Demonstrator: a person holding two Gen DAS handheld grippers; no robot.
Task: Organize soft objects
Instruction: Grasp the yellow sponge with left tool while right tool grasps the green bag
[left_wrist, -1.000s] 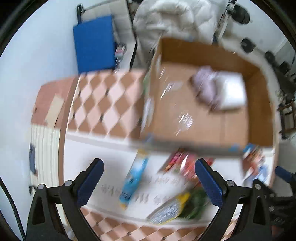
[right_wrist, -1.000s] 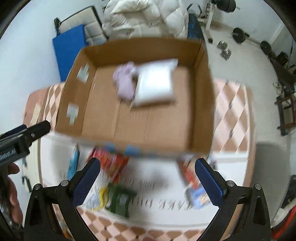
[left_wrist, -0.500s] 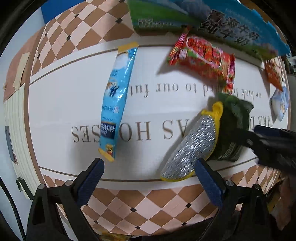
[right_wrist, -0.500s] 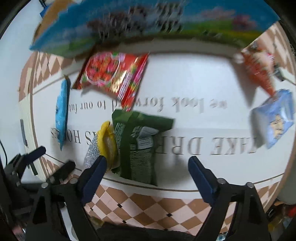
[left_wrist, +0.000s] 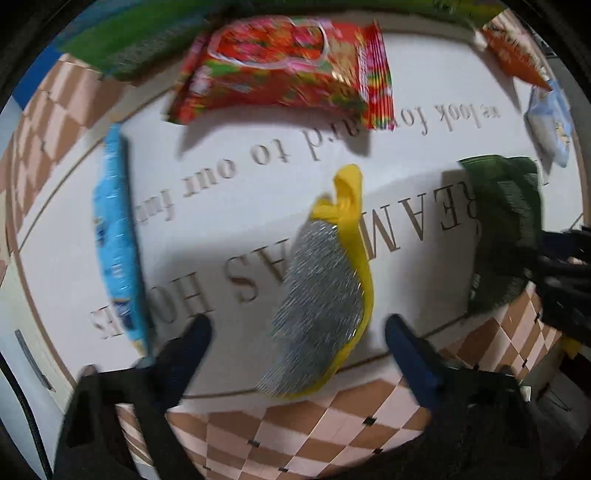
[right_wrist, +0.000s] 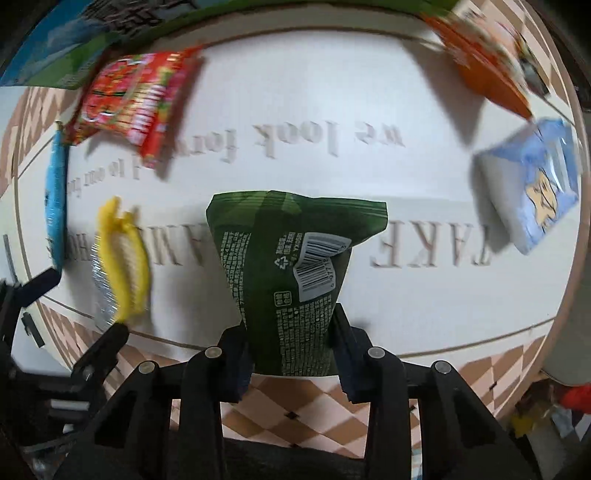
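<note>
The sorting looked barely begun: the right gripper (right_wrist: 291, 354) had its fingers pinched tight on the lower end of the green packet (right_wrist: 291, 266), which lay near the mat's (right_wrist: 424, 184) near edge, while everything else was loose on the mat. The left gripper (left_wrist: 295, 332) stood with its fingers wide apart on either side of the silver and yellow scrubber (left_wrist: 325, 291), gripping nothing. Left to gather were the red packet (left_wrist: 284, 70) toward the far edge, the long blue packet (left_wrist: 116, 240) along the left edge, the orange packet (right_wrist: 487, 55) at the far right corner and the pale blue packet (right_wrist: 532, 184) by the right edge. Only the right view showed the pinch and the barcode; the left view showed the scrubber squarely, though badly blurred
</note>
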